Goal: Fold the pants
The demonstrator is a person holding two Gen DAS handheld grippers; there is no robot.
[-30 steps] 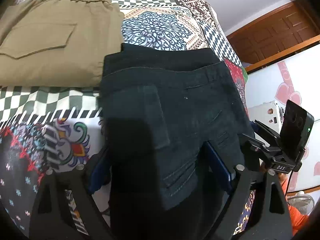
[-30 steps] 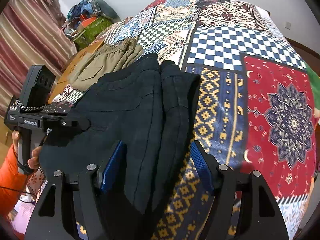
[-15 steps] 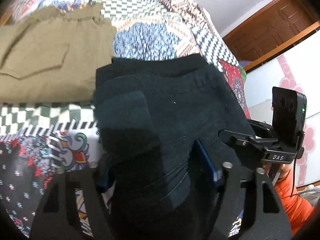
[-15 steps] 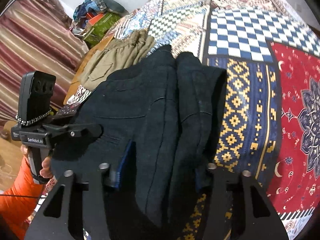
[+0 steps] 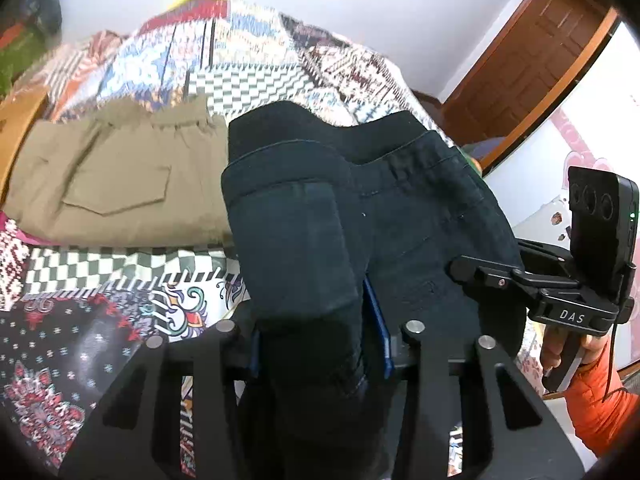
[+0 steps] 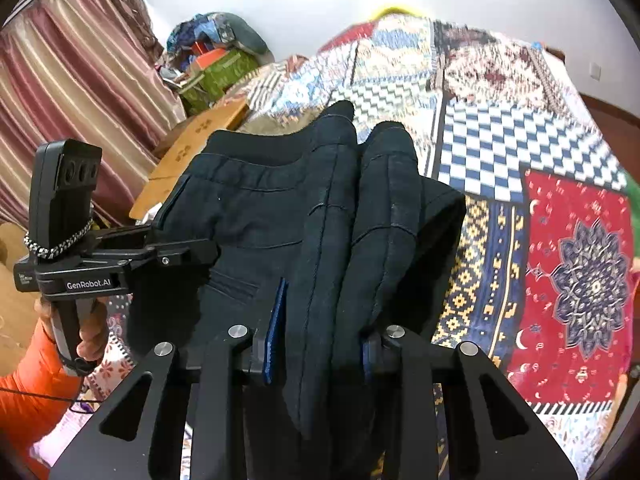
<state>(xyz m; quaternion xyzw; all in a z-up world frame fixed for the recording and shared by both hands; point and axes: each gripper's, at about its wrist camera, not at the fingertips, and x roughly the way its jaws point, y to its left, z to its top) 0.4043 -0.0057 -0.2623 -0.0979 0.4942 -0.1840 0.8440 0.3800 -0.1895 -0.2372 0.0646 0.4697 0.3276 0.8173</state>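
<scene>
Blue pads on the left gripper (image 5: 318,334) have just been closing and are now pressed on a thick bunch of the dark pants (image 5: 360,208). The right gripper (image 6: 316,344) has just been closing too, and a folded edge of the same pants is pinched between its pads. The pants are held up over the patterned bedspread (image 6: 500,152), just beside the tan pants (image 5: 116,184), which lie flat on it. For a neat fold, both grips should be kept tight and level, so no layer slips out. The dark pants should be kept clear of the tan pants when laid down, it seems.
</scene>
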